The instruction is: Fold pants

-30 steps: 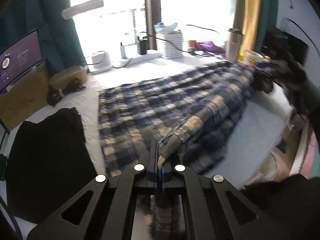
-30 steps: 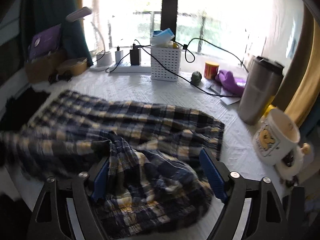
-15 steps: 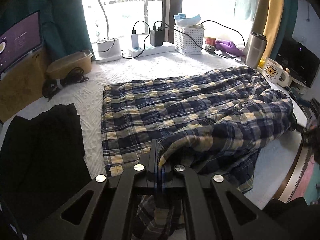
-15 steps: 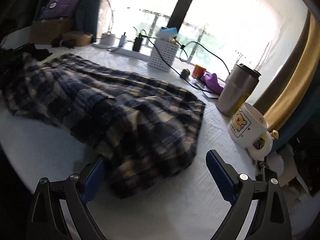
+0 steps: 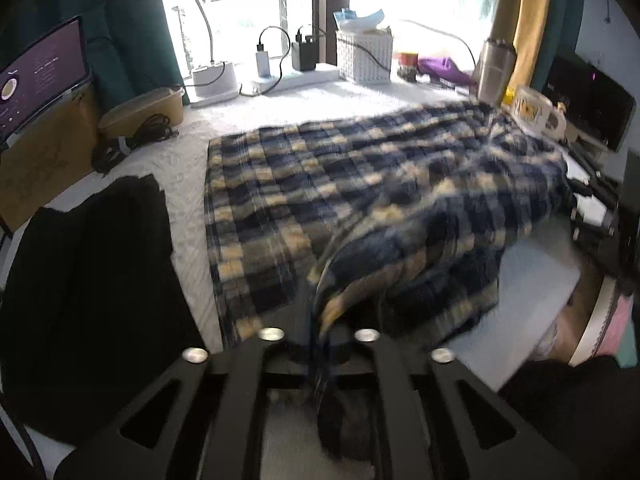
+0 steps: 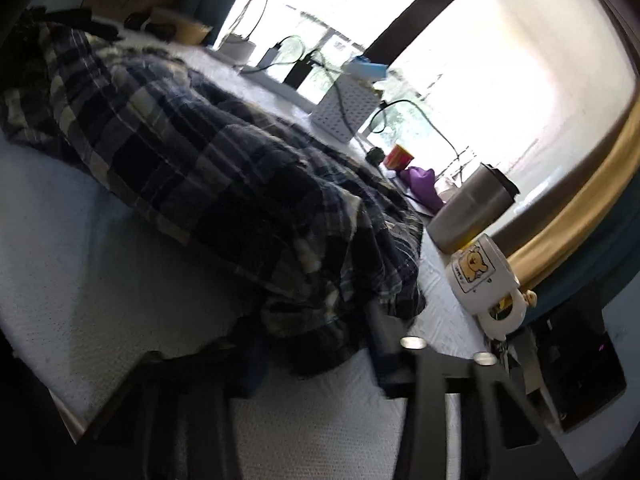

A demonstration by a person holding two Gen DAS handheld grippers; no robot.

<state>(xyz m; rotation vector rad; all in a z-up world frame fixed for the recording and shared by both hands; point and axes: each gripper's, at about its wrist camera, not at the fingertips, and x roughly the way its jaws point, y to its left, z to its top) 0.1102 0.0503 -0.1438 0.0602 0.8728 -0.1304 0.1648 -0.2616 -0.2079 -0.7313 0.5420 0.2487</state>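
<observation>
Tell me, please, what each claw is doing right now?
Left claw: just opening, plaid pants between jaws; grip unclear.
Right claw: just closing, gripping plaid pants.

L gripper (image 5: 320, 344) at bottom centre, jaws just been opening a little, a fold of the pants (image 5: 360, 200) still between them; pic too blurred to tell if pads press. Plaid pants lie spread on the white table (image 5: 184, 160), near-right part bunched up and lifted toward the gripper. Black cloth (image 5: 88, 280) flat on the left, just beside pants. Far side: lamp (image 5: 200, 8), chargers, white basket (image 5: 364, 60), steel tumbler (image 5: 496, 68), bear mug (image 5: 536, 114). Monitor (image 5: 44, 68) far left.
</observation>
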